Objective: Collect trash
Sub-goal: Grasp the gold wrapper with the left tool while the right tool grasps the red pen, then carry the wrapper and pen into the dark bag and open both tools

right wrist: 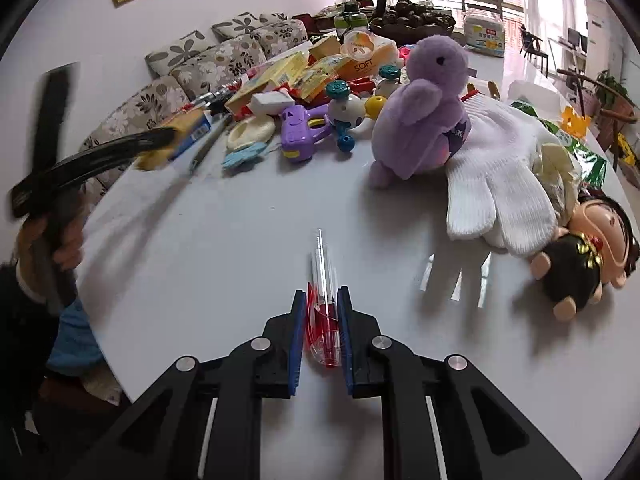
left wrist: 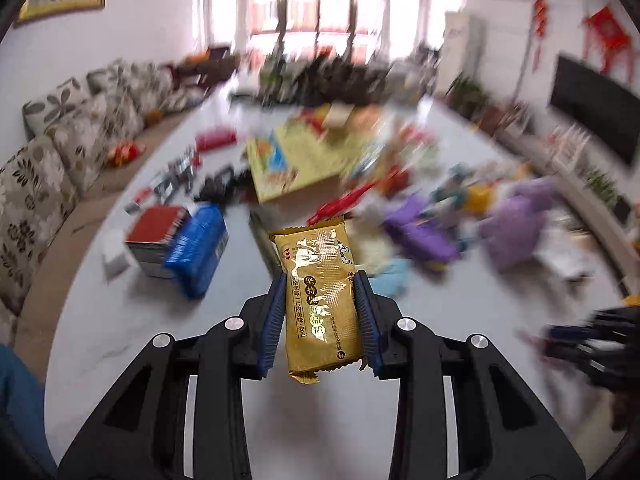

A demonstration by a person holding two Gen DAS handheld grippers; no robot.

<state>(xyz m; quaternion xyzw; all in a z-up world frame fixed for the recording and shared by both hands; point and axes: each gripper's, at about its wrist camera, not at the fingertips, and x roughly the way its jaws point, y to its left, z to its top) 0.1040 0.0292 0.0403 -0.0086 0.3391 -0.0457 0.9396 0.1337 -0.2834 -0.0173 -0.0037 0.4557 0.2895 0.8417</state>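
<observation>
Gold snack wrapper (left wrist: 322, 300) gripped between blue pads of left gripper (left wrist: 322, 286), lifted clear of white tabletop (left wrist: 120, 320). Clear red pen (right wrist: 325, 312) pinched in narrowly closed right gripper (right wrist: 322, 298), near tabletop's front edge, tip pointing toward middle. White knit glove (right wrist: 496, 184) and purple plush bird (right wrist: 424, 108) seen beyond, toward right edge. Toys, boxes heaped along far edge; background blurred in left view.

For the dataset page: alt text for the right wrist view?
Right gripper shut on a clear pen with red inside, over a white table. Beyond lie a purple plush, a white glove and a doll.
</observation>
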